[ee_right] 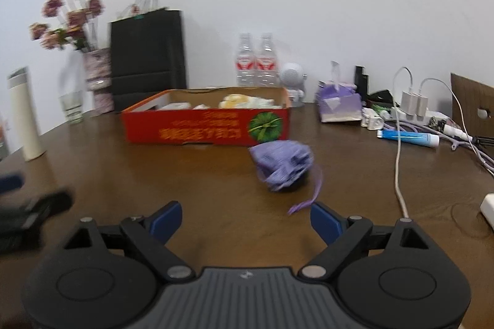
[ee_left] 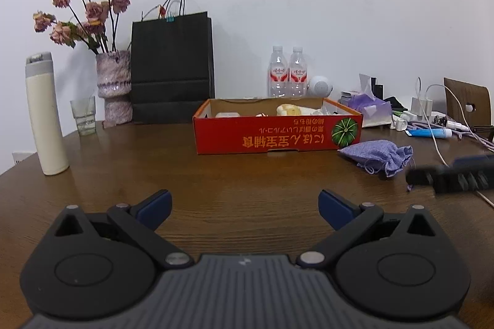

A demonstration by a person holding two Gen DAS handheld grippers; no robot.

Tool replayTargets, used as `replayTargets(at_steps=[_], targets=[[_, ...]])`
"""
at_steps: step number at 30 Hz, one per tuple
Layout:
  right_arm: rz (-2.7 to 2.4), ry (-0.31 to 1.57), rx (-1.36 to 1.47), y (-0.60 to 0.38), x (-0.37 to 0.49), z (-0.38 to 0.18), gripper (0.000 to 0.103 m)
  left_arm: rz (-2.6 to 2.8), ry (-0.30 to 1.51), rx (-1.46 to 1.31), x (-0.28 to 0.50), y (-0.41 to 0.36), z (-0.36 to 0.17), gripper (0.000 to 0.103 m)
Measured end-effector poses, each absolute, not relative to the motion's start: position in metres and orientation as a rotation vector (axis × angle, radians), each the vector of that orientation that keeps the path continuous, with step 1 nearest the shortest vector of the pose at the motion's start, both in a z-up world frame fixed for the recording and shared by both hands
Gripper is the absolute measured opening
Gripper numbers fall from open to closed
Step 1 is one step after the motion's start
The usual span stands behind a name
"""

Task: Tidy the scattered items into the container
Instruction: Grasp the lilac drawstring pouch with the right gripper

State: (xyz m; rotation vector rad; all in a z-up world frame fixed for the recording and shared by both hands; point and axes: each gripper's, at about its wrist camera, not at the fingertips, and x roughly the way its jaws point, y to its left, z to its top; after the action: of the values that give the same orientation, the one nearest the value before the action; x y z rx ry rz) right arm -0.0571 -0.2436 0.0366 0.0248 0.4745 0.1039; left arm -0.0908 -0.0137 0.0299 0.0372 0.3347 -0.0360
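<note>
**Both tongs open above the bench; pouch lies outside the box**

Far left of the left wrist view: a cream flask point(ee_left: 46, 115) stands upright on the bench point(ee_left: 148, 162). Beside it are a glass point(ee_left: 83, 115), a vase of dried roses point(ee_left: 113, 85) and a black paper bag point(ee_left: 172, 69). At centre, the red cardboard box point(ee_left: 278, 132) holds several pale items. Lower centre, the left tongs point(ee_left: 245, 207) stand wide open with nothing between the pads. Just right of the box, the purple drawstring pouch point(ee_left: 378, 156) rests on the bench. In the right wrist view, the right tongs point(ee_right: 246, 219) stand wide open and empty, the pouch point(ee_right: 282, 165) just beyond them.
</note>
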Motion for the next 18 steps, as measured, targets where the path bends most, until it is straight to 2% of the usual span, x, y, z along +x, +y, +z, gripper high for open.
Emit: replayTargets(at_steps=[2,4,9,13,14,15,16,18], targets=[[0.089,0.503,0.028,-0.251,-0.027,0.039,0.088,-0.035,0.352,0.038,-0.083,-0.015,0.032,0.103],[0.084,0.544,0.036,-0.256,0.005,0.040,0.080,-0.033,0.358,0.045,-0.073,-0.017,0.035,0.103],[0.087,0.662,0.045,-0.259,0.079,0.032,0.072,-0.022,0.389,0.046,-0.048,-0.020,0.043,0.103],[0.052,0.713,0.059,-0.263,0.115,0.022,0.071,-0.013,0.399,0.033,-0.039,-0.018,0.045,0.103],[0.052,0.730,0.075,-0.265,0.121,0.020,0.067,-0.014,0.403,0.031,-0.038,-0.017,0.045,0.103],[0.054,0.736,0.092,-0.266,0.123,0.018,0.049,-0.012,0.405,0.031,-0.037,-0.017,0.046,0.103],[0.059,0.735,0.104,-0.267,0.123,0.018,0.041,-0.009,0.404,0.030,-0.038,-0.016,0.045,0.103],[0.074,0.732,0.107,-0.267,0.118,0.019,0.034,-0.002,0.407,0.026,-0.038,-0.015,0.045,0.103]])
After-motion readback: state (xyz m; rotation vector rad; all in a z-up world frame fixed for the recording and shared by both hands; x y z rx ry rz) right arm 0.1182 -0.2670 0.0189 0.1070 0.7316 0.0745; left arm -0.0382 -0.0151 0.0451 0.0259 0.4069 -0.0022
